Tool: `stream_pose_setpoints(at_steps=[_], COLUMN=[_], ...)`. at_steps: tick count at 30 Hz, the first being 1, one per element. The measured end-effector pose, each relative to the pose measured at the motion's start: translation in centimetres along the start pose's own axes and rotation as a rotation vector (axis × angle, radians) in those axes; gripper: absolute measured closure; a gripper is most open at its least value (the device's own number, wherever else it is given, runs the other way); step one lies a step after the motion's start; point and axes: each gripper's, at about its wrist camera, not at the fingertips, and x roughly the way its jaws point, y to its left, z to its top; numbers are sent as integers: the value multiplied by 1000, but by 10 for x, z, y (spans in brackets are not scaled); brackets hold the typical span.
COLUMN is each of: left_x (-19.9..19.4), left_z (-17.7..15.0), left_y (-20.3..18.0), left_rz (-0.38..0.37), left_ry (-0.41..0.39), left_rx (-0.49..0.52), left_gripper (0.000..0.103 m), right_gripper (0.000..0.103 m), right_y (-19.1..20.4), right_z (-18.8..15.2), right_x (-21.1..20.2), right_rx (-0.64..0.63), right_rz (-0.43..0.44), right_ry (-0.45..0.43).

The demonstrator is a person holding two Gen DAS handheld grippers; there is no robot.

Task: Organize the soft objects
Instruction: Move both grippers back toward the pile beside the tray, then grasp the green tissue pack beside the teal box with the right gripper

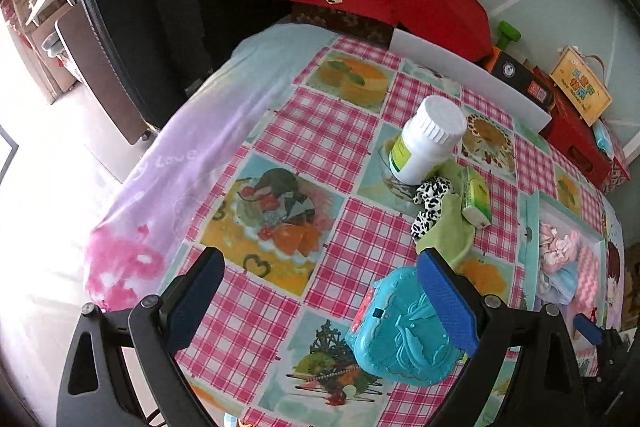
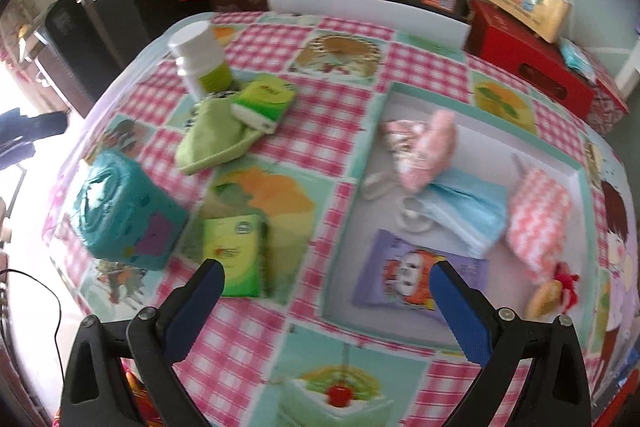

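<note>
While both grippers are held spread and empty above the checked tablecloth (image 2: pixel 320 131), the right gripper (image 2: pixel 326 293) is judged nearer the flat green tissue packet (image 2: pixel 234 255), seen just left of its left finger, long axis running near to far. Rightward lies the shallow teal-rimmed tray (image 2: pixel 484 119). The left gripper (image 1: pixel 320 291) hangs over the turquoise plastic toy (image 1: pixel 400 339).

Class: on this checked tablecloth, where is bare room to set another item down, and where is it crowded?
Free: the cloth's near-left stretch, left of the white bottle and teal toy. Crowded: around the green cloth and tissue packs, and inside the tray.
</note>
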Motion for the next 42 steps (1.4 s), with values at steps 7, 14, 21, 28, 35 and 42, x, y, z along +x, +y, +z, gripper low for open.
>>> stream_pose_setpoints(at_steps=[7,14,21,28,35,42], left_x=[17,30,43,51,54,66], left_z=[3,9,14,18,24,35], left_y=[-9,-13,-18,-24,-32,-42], left_rz=[-11,-38,-74,-89,-96,-149], left_ry=[32,36,52,71,89,155], left_rx=[42,55,66,87,109,113], left_gripper=[6,6,6,6,6,6], right_gripper=[0,6,11,19,29,39], right_y=[34,52,58,62,60,56], right_z=[1,-3,-5,-5,-3,0], right_x=[17,35,54,68,76,76], right_rx=[-73,-124,-130,-129,-110,-92], right_rz=[53,69,76,76,76,82], right_ry=[27,64,89,108,116,104])
